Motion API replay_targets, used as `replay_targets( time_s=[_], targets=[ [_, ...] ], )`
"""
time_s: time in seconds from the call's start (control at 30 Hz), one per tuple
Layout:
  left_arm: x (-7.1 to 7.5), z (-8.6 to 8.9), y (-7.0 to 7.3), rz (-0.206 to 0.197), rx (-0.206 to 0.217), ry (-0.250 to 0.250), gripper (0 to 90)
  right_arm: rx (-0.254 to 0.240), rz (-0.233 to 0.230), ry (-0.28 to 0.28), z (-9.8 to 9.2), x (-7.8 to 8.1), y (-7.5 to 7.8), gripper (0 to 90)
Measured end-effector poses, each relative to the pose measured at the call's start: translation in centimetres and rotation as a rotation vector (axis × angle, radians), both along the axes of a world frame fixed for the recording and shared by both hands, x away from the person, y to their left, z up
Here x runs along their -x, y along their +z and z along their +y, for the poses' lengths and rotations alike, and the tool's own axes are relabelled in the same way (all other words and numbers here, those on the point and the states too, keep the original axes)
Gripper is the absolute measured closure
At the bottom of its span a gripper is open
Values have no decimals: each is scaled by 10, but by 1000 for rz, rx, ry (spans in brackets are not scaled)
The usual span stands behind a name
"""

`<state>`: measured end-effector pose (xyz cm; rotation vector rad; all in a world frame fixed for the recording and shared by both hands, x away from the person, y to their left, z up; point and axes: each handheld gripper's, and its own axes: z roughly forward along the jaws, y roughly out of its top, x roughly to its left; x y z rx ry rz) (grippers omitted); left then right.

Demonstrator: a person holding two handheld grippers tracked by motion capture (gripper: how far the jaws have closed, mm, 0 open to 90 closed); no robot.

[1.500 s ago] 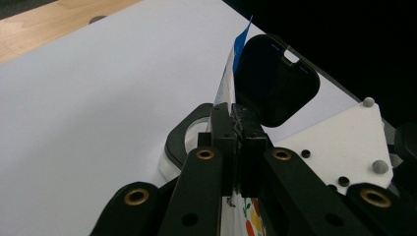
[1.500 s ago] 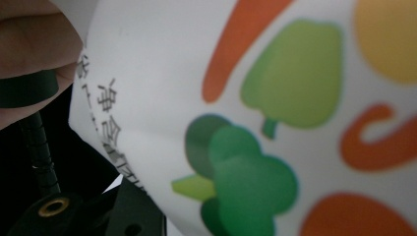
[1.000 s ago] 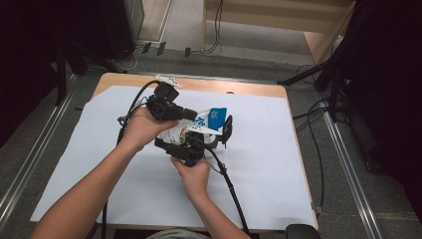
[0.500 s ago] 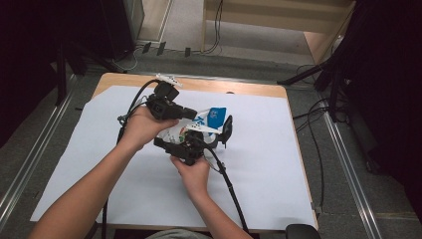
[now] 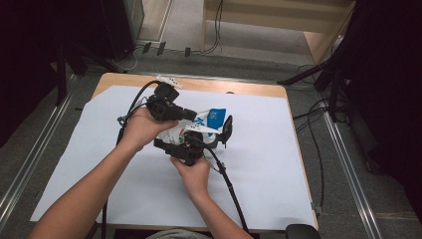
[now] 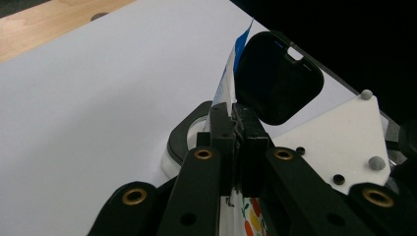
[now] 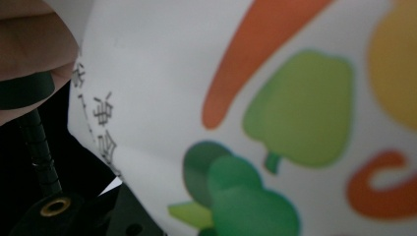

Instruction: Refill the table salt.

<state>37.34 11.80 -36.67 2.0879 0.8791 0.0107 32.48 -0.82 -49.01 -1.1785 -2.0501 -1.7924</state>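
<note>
A white bag (image 5: 211,118) with a blue label and printed vegetables hangs between my two grippers above the middle of the table. My left gripper (image 5: 191,115) comes from the left, and in the left gripper view its jaws (image 6: 235,110) are pinched shut on the bag's thin upper edge (image 6: 227,86). My right gripper (image 5: 211,134) sits just below, with one black pad (image 5: 227,130) at the bag's right side; that pad (image 6: 278,78) stands against the blue edge. The right gripper view is pressed close to the bag's print (image 7: 275,98), so its jaws look closed around the bag.
A large white sheet (image 5: 263,169) covers the wooden table (image 5: 249,89). Cables trail from both grippers toward the table's front and left. Beyond the far edge lie floor cables and dark stands; metal rails run along both sides.
</note>
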Motion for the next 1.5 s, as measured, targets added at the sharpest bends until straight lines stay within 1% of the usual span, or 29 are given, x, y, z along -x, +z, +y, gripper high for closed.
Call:
replay_targets(
  time_s=[0.13,0.23,0.33,0.53,0.6,0.73,0.87,1.17,1.23,1.37,1.43,1.47,1.5],
  targets=[
    [0,2,-2,5,6,2,887,12,-11,0,0,-1,-1,597],
    [-1,2,-3,8,9,3,888,13,-2,3,1,-1,-2,597],
    [-1,1,-2,2,5,6,888,9,-2,0,1,-1,-2,597],
    [0,1,-1,-12,11,10,891,-1,6,-3,0,-1,-1,588],
    [2,0,0,-26,-3,11,897,1,1,-5,0,-1,-1,585],
    [2,-2,1,-31,-12,9,900,-4,6,-4,0,-1,-1,586],
    [2,-1,2,-30,-1,12,900,-11,0,-5,0,0,0,591],
    [3,0,3,-34,-3,14,899,-22,6,-1,-1,-1,0,592],
    [3,0,3,-39,-1,12,900,-23,1,1,-1,-1,0,595],
    [3,1,4,-35,15,10,900,-15,-13,-2,-2,0,1,598],
    [3,0,3,-37,6,6,899,-11,-15,-5,-2,0,1,597],
    [3,-1,2,-38,-5,4,899,-9,-15,-5,-2,0,0,598],
    [3,-2,2,-39,-11,5,899,-9,-8,-7,-2,0,0,597]
  ],
)
